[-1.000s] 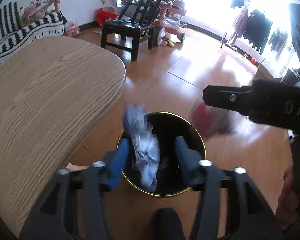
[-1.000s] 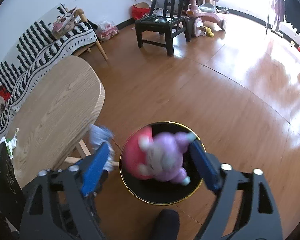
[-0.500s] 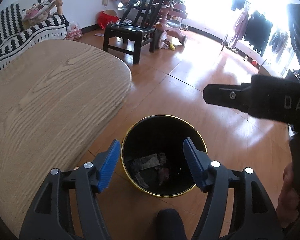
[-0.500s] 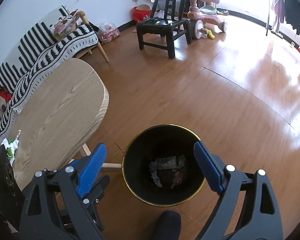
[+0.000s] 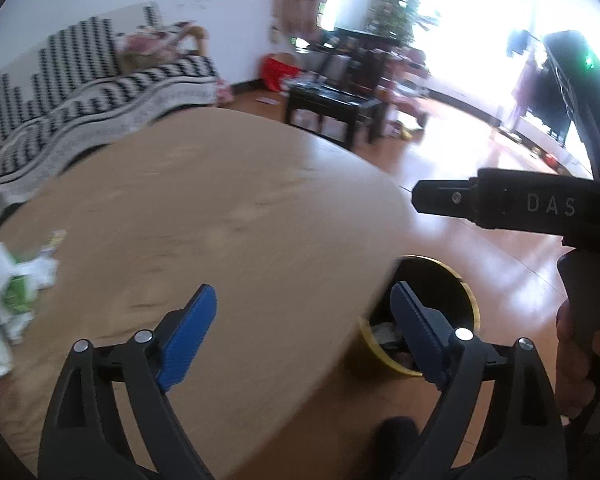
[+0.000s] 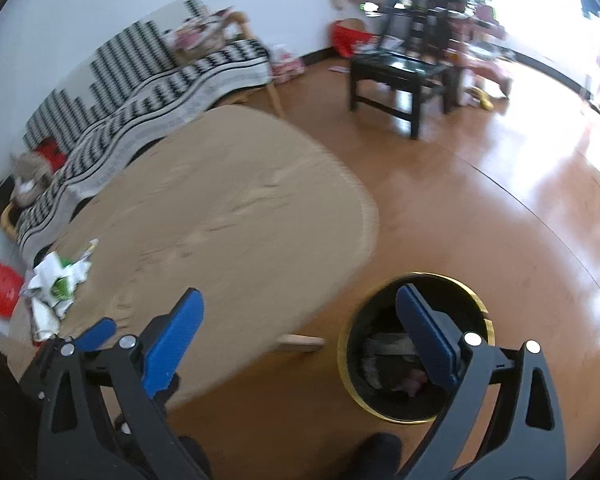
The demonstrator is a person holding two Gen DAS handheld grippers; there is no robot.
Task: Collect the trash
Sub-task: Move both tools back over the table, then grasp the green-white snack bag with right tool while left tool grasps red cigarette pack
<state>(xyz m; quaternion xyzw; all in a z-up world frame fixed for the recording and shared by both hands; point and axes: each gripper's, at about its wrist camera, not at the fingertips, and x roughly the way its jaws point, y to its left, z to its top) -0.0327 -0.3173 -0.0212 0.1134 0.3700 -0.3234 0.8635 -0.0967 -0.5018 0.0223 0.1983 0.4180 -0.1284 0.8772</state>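
The left gripper (image 5: 302, 328) and right gripper (image 6: 298, 332) had just spread their blue jaws wide, nothing between them. At four o'clock stood the gold-rimmed black bin (image 6: 476, 312) holding scraps; at nine o'clock, crumpled white-green wrappers (image 6: 54, 284) lay on the oval wooden table (image 6: 236, 208).

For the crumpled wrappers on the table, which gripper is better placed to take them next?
Probably the left gripper: it is open and empty over the table, with the wrappers at its left. The right gripper, also open, hangs beside the trash bin.
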